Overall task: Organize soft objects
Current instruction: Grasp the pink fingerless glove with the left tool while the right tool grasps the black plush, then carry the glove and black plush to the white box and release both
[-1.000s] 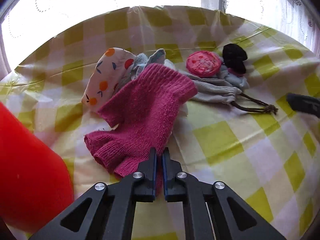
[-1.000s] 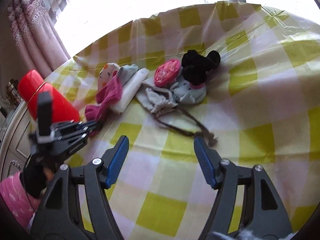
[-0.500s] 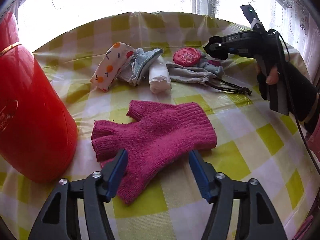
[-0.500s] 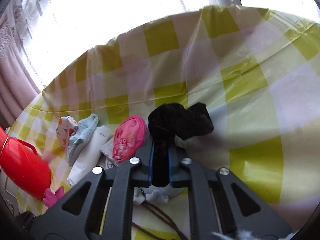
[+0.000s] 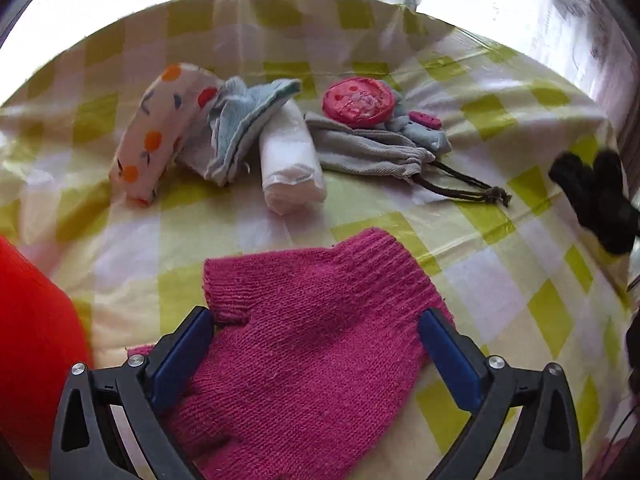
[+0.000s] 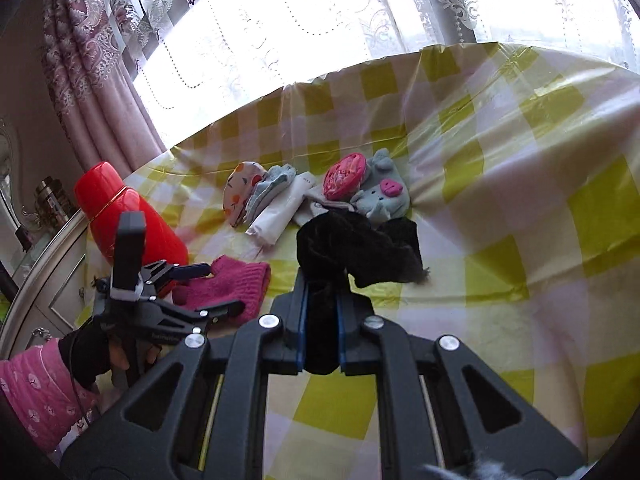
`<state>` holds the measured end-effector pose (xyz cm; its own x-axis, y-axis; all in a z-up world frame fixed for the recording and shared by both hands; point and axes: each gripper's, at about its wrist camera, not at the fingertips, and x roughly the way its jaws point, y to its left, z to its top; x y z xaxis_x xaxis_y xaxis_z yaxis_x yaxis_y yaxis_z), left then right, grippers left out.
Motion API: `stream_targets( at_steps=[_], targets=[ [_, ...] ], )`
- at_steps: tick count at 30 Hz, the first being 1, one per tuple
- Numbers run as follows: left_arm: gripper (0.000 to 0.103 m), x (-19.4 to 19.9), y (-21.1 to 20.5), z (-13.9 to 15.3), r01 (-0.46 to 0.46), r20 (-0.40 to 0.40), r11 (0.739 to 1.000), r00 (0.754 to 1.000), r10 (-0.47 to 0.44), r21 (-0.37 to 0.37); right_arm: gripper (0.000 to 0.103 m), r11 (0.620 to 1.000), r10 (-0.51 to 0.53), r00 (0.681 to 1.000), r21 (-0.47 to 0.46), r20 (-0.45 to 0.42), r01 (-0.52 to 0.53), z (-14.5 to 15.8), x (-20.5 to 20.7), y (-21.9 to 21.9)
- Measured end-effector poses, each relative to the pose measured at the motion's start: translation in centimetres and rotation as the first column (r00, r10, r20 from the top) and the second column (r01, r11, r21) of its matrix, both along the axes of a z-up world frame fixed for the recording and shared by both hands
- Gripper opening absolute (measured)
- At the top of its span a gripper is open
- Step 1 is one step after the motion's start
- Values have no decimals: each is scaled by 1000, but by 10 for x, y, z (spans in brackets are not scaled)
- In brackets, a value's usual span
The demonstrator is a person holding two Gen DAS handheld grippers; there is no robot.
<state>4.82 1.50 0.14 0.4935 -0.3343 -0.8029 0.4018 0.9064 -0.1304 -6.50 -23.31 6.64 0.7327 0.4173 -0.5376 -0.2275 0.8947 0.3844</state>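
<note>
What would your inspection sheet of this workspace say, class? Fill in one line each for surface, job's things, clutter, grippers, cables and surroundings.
Surface: yellow-and-white checked tablecloth, wrinkled.
Job's things: pink knit glove flat between the open fingers; black fabric piece lifted; fruit-print pouch, blue cloth, white roll, grey drawstring bag, pink round item, grey plush in a row.
Clutter: red flask.
Grippers: left gripper open around the glove; right gripper shut on the black fabric.
Cables: nothing seen.
Surroundings: lace curtains, bright window.
</note>
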Motion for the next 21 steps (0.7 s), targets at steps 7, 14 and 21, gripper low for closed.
stream_targets(
  at_steps=[7, 14, 21],
  targets=[
    [90, -24, -19, 2, -79, -6, 996, 997, 79, 45, 14, 1000, 22, 999, 18, 29, -23, 10, -43, 4],
    [23, -100, -33, 10, -100, -60, 981, 994, 92, -166, 15, 999, 40, 998, -19, 51, -39, 21, -83, 8],
    [17, -171, -47, 22, -81, -35, 972, 997, 75, -219, 15, 995, 65, 998, -71, 0, -65, 10, -116, 18]
  ],
)
